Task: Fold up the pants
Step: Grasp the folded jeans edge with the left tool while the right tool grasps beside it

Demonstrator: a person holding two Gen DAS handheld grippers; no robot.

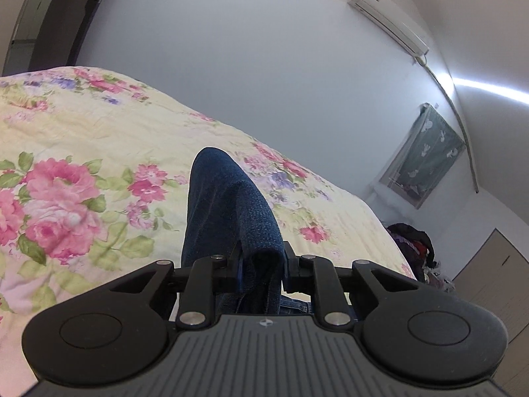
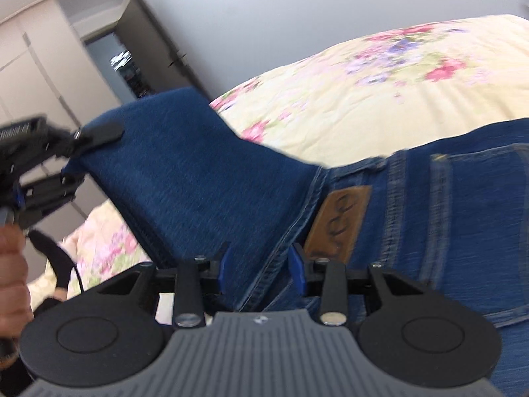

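Holding both sets of tongs on the jeans (image 2: 429,205), I'm mid-fold with the cloth lifted off the bed (image 1: 82,125). Left tongs (image 1: 261,264) are pinching a bunched fold of dark denim; in the right wrist view they show at the far left, clamped on the lifted edge. Right tongs (image 2: 261,269) grip the seam by the waistband, near the brown leather patch (image 2: 340,218); blue pads press on the fabric from either side. Jeans: one part raised between the two grips, the pocket and waistband part lying on the floral bedspread at right. Step, as I judge it: carrying one half over the other. Next move needs both grips kept firm, the edge held taut, then lowered with edges lined up.
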